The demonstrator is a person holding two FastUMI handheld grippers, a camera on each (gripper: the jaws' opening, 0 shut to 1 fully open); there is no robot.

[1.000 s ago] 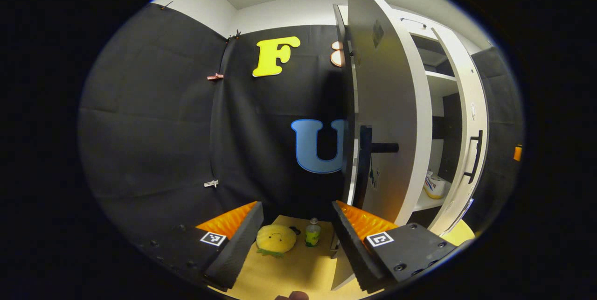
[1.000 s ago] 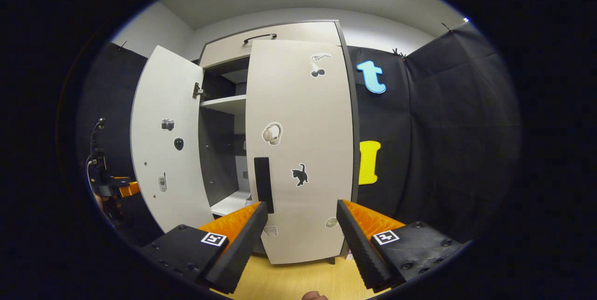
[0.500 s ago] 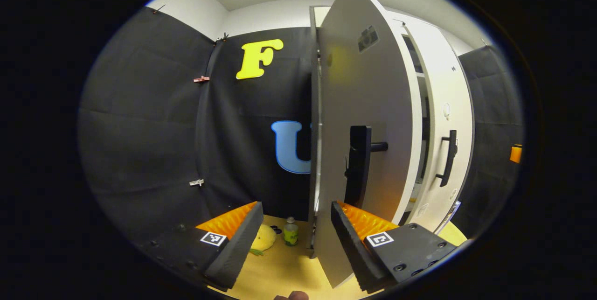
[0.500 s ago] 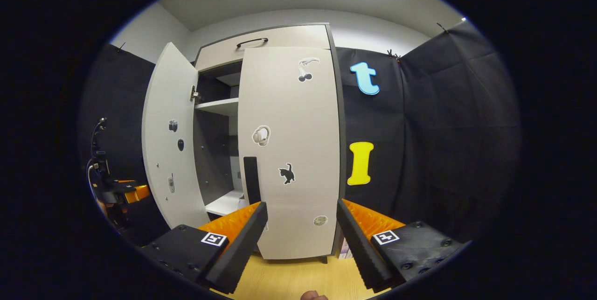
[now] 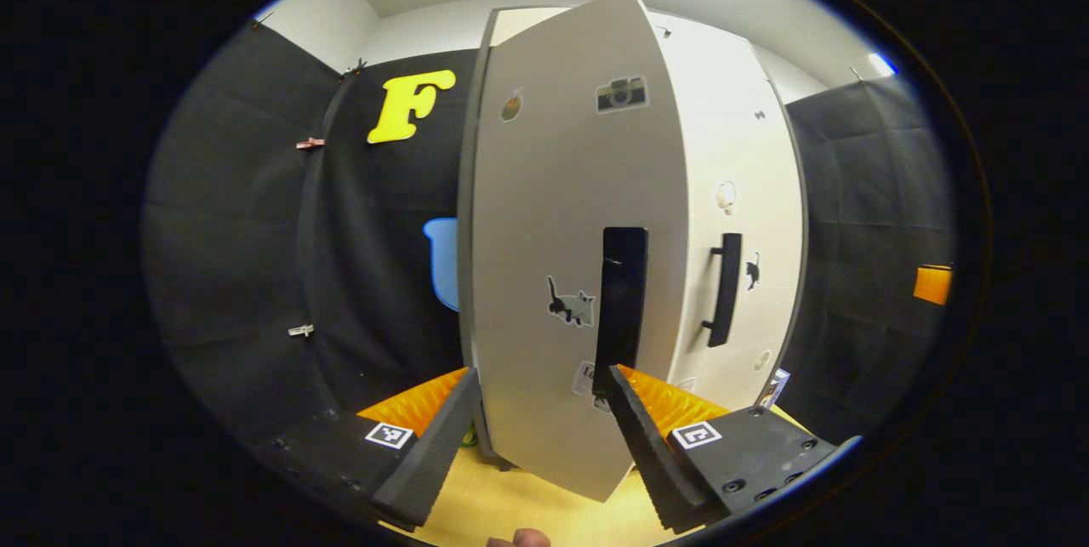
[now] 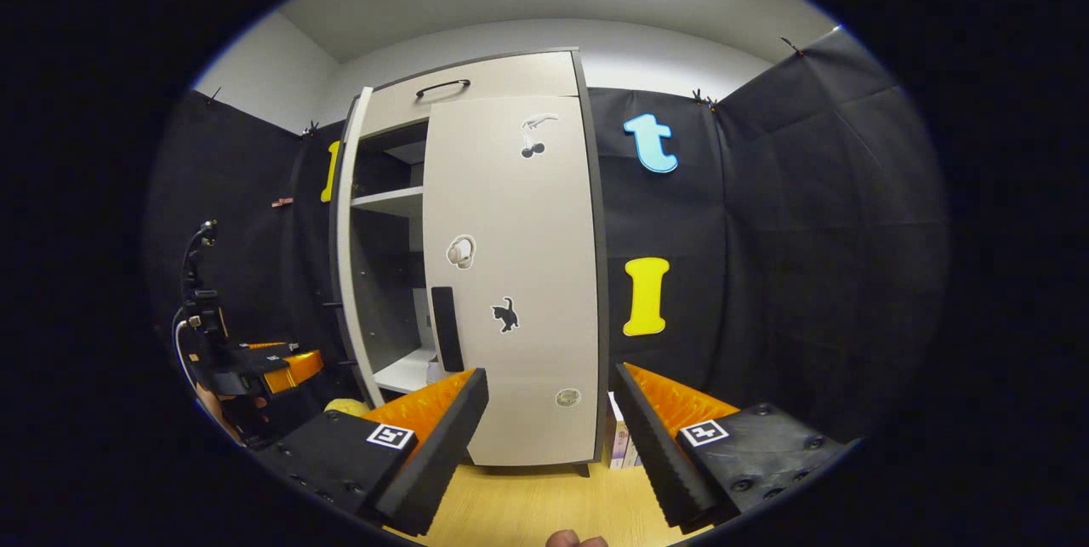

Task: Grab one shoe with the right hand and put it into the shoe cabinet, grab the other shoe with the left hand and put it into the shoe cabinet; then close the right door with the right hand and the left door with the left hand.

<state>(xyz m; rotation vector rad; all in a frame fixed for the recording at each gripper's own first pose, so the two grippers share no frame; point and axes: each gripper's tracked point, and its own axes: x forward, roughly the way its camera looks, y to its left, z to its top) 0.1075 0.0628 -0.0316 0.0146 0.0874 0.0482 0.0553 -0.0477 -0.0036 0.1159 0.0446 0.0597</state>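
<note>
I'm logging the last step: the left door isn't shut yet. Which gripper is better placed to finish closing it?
Left. The left gripper is open right at the left door, close under its handle. The right gripper faces the closed right door, farther back.

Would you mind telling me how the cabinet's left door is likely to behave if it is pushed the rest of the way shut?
The left door looks like a rigid flat panel, so it should probably swing as one piece without flexing. It stands ajar beside the closed right door, so a light push likely suffices.
</note>
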